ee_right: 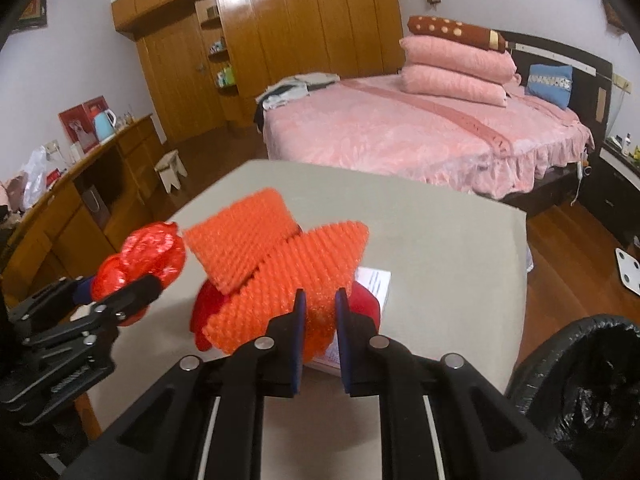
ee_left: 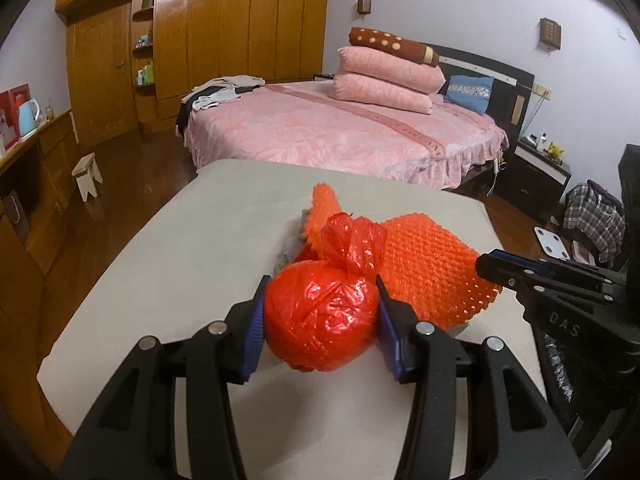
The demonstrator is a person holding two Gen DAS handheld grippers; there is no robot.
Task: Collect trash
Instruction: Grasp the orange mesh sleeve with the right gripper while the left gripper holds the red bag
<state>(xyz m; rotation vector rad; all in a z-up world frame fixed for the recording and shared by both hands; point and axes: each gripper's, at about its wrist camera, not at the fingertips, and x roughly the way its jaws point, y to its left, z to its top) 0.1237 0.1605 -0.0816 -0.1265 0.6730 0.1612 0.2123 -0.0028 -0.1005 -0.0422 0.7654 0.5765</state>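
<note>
A knotted red plastic bag is lifted over the beige table, with my left gripper shut on it, its blue pads pressing both sides. To its right, a crumpled sheet of orange foam netting hangs off the right gripper. In the right wrist view, my right gripper is shut on a fold of the orange netting. The red bag and left gripper are at the left. Something red and a white paper lie under the netting.
A black-lined trash bin stands by the table's near right corner. A pink bed lies beyond the table. A small white stool and a wooden sideboard are at the left, and a white scale lies on the floor.
</note>
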